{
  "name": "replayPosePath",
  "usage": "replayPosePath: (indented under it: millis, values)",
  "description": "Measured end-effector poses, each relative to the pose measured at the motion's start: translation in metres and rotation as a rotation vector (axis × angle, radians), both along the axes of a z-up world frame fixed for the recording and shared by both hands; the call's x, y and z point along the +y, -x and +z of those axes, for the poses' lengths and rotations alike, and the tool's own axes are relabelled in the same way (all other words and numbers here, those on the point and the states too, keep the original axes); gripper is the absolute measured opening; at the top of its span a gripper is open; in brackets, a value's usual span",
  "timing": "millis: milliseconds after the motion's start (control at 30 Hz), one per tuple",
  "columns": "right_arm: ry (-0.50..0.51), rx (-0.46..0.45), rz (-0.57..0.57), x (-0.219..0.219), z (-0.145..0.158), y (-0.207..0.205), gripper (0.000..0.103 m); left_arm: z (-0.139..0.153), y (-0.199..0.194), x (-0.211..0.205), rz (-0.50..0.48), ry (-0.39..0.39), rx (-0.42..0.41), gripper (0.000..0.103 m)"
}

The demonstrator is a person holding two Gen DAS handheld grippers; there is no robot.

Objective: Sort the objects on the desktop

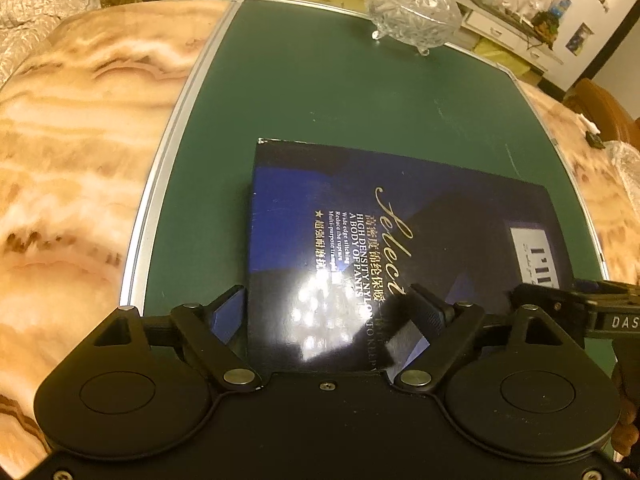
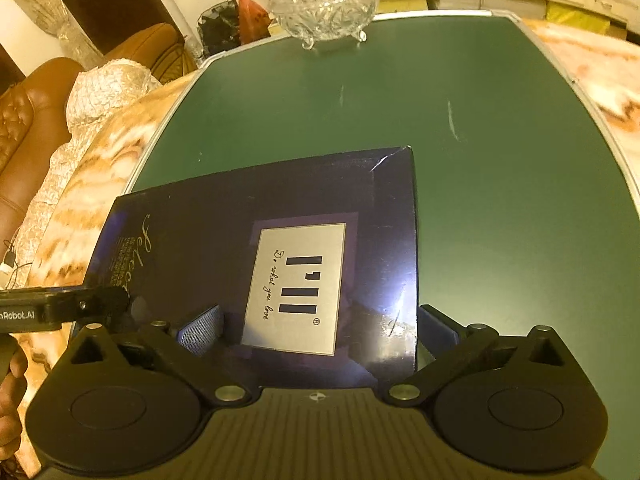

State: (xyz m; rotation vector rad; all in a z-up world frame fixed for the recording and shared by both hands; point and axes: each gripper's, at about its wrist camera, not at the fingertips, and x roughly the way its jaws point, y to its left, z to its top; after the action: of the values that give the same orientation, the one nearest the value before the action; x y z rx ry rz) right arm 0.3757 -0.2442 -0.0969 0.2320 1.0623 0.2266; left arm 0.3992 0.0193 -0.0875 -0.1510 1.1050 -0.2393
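- Black, ribbed pads line the two fingers of each gripper; the left gripper (image 1: 324, 308) has its jaws spread, one finger off the box's left edge, the other over its top face, and whether a pad touches the card I cannot tell.
- Right gripper (image 2: 318, 330) has its jaws spread wide too, one mesh-textured pad (image 2: 200, 330) over the box top and the other past the right edge; no grip shows.
- One box (image 2: 256, 264): flat, rectangular, glossy dark blue card, lying on the green board close under both grippers; a creased corner sits at its far end.
- Left view reads the gold script and white print on the box (image 1: 400, 232); right view shows its silver label with black bars, head on.
- One board (image 1: 320, 92): matte green with faint scratches, framed in pale metal with rounded corners.
- One glass dish (image 1: 414, 6): cut crystal, lidded, round, on small feet, at the board's far edge, well apart from the box.
- One table (image 1: 72, 160) under the board: polished stone, veined cream and orange.
- Right view alone shows a brown leather chair (image 2: 36, 128) with a lace cover, and fingers (image 2: 12, 392) at the lower left.
- Each view catches the other gripper's black body at its side edge.
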Motion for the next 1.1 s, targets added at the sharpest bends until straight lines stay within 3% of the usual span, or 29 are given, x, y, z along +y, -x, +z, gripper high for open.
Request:
replayPosePath:
  millis: [267, 667, 900, 1100]
  values:
    - [-0.015, -0.016, -0.01, -0.004, 0.012, 0.006, 0.103, 0.017, 0.003, -0.001, -0.013, -0.006, -0.034, 0.085]
    - [-0.005, 0.022, -0.011, 0.0, -0.003, 0.006, 0.103, -0.001, 0.004, 0.001, -0.009, -0.02, 0.008, 0.086]
    - [-0.063, 0.035, -0.016, -0.012, -0.01, 0.01, 0.103, -0.003, 0.011, 0.008, -0.017, -0.002, -0.002, 0.086]
    - [-0.044, 0.039, -0.009, -0.004, -0.009, 0.011, 0.103, -0.003, 0.016, 0.0, 0.001, -0.018, -0.013, 0.09]
